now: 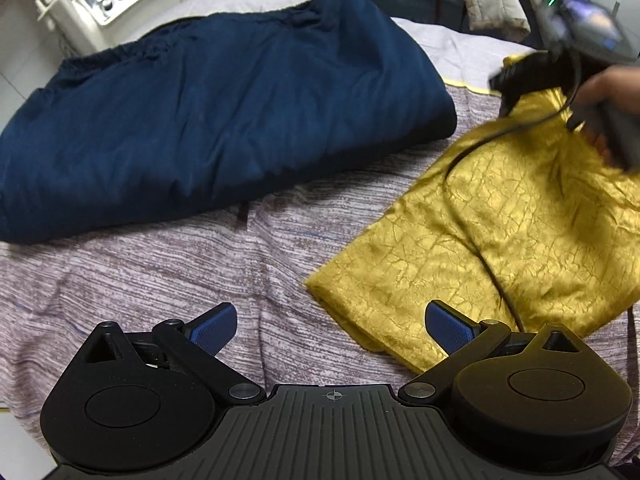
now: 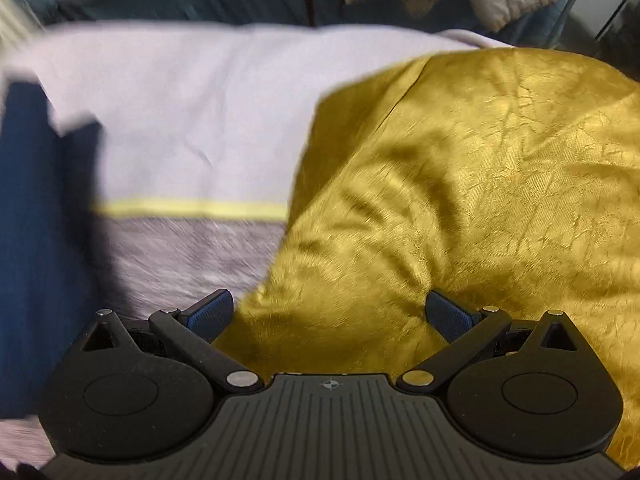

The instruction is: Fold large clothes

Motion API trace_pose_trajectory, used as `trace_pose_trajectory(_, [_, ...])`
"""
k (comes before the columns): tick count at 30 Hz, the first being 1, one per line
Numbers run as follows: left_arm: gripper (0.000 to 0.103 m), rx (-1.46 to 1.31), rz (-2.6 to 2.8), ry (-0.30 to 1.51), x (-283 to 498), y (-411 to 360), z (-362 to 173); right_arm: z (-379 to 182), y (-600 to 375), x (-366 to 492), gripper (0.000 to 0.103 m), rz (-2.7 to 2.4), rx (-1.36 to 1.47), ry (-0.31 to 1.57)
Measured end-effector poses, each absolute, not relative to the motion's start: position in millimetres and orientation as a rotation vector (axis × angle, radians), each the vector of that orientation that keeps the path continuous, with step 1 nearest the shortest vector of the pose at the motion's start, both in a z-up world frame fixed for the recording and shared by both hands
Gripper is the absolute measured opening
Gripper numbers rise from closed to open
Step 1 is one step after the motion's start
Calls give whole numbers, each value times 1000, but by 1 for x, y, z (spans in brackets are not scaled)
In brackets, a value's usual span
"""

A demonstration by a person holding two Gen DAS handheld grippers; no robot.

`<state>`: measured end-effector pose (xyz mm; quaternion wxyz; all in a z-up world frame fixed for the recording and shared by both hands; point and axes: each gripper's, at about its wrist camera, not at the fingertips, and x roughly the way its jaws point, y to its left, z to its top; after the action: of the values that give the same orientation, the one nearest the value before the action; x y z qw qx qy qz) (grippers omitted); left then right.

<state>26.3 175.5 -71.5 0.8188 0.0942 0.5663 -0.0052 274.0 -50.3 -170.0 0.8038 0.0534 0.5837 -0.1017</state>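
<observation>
The bed point(image 1: 160, 264) carries a folded navy garment point(image 1: 216, 120) on the left and a yellow garment point(image 1: 520, 232), the one to fold, spread at right, partly doubled near its front edge. Left gripper point(image 1: 331, 326) hovers over bare bedspread w/ jaws released, nothing between them. Right gripper point(image 2: 330, 316) sits low over yellow cloth, jaws spread, empty. Best bet: pinch a corner each side, lift evenly, keep edges aligned. Left view alone shows the hand point(image 1: 612, 96) and cable point(image 1: 480, 144); right view shows the wrinkles up close, blurred.
</observation>
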Motion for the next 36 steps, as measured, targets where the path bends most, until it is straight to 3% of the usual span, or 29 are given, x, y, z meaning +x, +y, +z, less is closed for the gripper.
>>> trace_pose_trajectory(1, [103, 200, -15, 1206, 27, 175, -72, -177, -44, 273, 101, -226, 58, 1245])
trace_pose_trajectory(3, [103, 197, -26, 1206, 29, 174, -73, -183, -38, 264, 86, -227, -35, 1193])
trace_pose_trajectory(5, [103, 198, -41, 1209, 30, 172, -76, -176, -40, 250, 41, -176, -41, 1130])
trace_pose_trajectory(7, [103, 204, -67, 1214, 32, 168, -79, -155, -54, 230, 21, -107, 6, 1049])
trace_pose_trajectory(15, [103, 264, -198, 1150, 56, 135, -67, -56, -152, 67, 14, -126, 223, 763])
trace_pose_trajectory(19, [103, 277, -301, 1100, 75, 100, -54, -38, -208, -31, 13, -282, 295, 718])
trace_pose_trajectory(21, [103, 295, -357, 1066, 81, 78, -47, -44, -232, -82, 6, -393, 350, 713])
trace_pose_trajectory(28, [103, 346, -581, 1035, 82, -14, -37, -88, -276, -197, 5, -725, 572, 730])
trace_pose_trajectory(32, [103, 381, -686, 1045, 61, -52, -48, -115, -283, -231, 14, -844, 709, 759])
trace_pose_trajectory(33, [103, 398, -701, 1054, 55, -60, -53, -117, -283, -241, 22, -855, 737, 746])
trace_pose_trajectory(35, [103, 428, -729, 1076, 41, -66, -63, -117, -282, -250, 72, -860, 774, 696])
trace_pose_trajectory(36, [103, 438, -743, 1085, 34, -66, -66, -112, -282, -261, 79, -857, 774, 657])
